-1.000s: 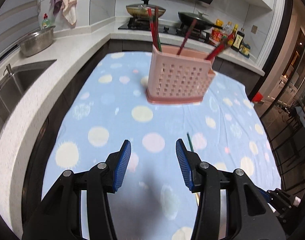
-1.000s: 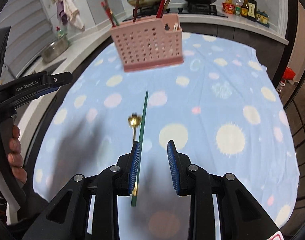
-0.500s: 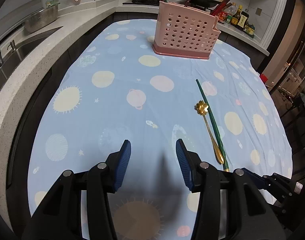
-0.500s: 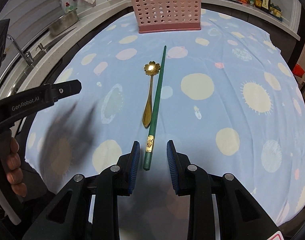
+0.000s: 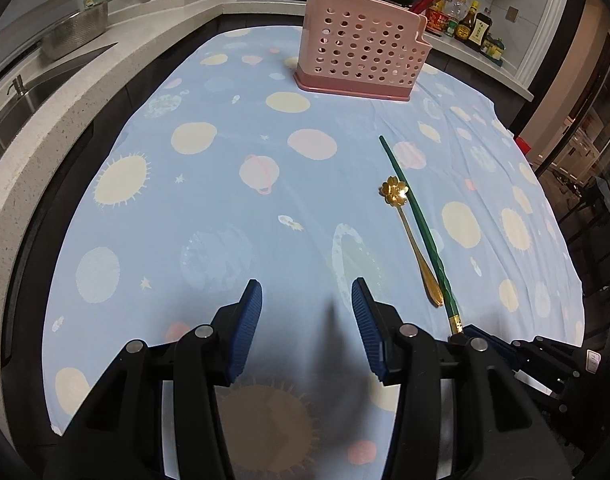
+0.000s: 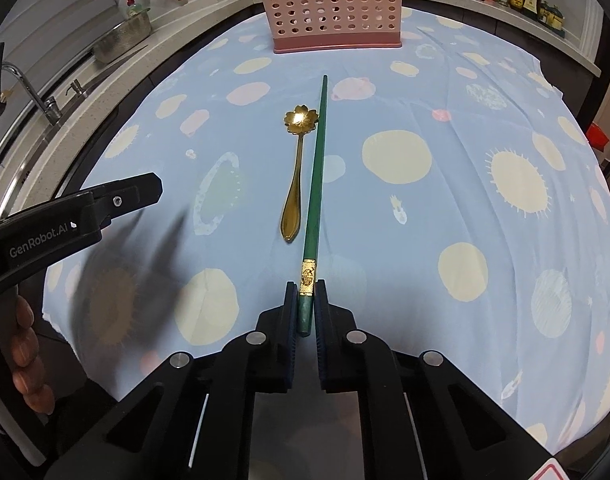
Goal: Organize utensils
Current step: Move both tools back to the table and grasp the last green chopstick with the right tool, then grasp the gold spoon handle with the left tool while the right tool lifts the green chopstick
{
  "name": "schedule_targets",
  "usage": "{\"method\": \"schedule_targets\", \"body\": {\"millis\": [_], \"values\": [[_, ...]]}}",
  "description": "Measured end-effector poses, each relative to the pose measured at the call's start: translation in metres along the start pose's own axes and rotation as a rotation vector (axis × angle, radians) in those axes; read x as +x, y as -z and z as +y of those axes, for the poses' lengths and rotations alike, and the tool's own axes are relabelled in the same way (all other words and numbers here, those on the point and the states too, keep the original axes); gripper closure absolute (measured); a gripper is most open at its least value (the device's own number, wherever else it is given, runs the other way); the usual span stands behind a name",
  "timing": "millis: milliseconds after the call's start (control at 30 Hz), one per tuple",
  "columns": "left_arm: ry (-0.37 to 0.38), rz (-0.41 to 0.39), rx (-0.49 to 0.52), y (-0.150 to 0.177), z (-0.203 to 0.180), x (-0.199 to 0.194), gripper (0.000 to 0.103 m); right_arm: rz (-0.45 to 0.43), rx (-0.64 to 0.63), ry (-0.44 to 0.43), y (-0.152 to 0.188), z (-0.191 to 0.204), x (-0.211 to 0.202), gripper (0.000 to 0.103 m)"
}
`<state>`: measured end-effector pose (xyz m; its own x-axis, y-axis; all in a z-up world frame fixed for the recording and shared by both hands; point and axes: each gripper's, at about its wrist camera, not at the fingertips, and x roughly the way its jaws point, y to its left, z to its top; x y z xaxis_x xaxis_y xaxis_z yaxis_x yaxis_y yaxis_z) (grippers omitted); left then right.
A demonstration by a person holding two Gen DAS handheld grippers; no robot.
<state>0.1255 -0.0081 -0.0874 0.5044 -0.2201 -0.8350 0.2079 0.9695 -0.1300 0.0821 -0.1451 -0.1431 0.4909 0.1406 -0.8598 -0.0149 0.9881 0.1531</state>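
Note:
A green chopstick (image 6: 315, 176) with a gold band lies lengthwise on the spotted blue cloth, pointing at the pink perforated holder (image 6: 329, 4). My right gripper (image 6: 305, 300) is shut on its thick near end, the blue pads pressing both sides. Just left of it lies a gold flower-bowled spoon (image 6: 296, 168). In the left wrist view the same chopstick (image 5: 419, 224) and spoon (image 5: 409, 232) lie to the right of my left gripper (image 5: 307, 300), which stands open over bare cloth. The holder (image 5: 361, 52) has red chopsticks standing in it.
The table's cloth (image 5: 209, 208) ends at a near edge below both grippers. A stone counter with a sink (image 5: 9, 108) and a metal bowl (image 5: 75, 34) runs along the left. Pans and sauce bottles (image 5: 471, 26) stand behind. A person's fingers (image 6: 25, 360) hold the left gripper's handle.
Both grippers dropped toward the table and tilted down. The right gripper's jaws, open around the chopstick's end half a second ago, have shut on it. The left gripper stays open.

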Motion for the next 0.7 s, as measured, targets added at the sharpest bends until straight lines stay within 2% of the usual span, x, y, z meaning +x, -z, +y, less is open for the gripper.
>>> {"method": "schedule_targets", "body": {"millis": [100, 267, 400, 700], "values": [[0.009, 0.011, 0.008, 0.002, -0.004, 0.003, 0.058, -0.010, 0.034, 0.013, 0.000, -0.009, -0.002, 0.096], [0.028, 0.017, 0.039, 0.004, -0.018, 0.006, 0.048, -0.027, 0.115, 0.036, 0.000, -0.033, -0.007, 0.096], [0.061, 0.029, 0.076, 0.002, -0.036, 0.012, 0.048, -0.027, 0.168, 0.038, 0.004, -0.049, -0.010, 0.096], [0.114, 0.064, 0.131, -0.002, -0.071, 0.031, 0.048, -0.037, 0.182, 0.045, 0.007, -0.054, -0.016, 0.096]]}}
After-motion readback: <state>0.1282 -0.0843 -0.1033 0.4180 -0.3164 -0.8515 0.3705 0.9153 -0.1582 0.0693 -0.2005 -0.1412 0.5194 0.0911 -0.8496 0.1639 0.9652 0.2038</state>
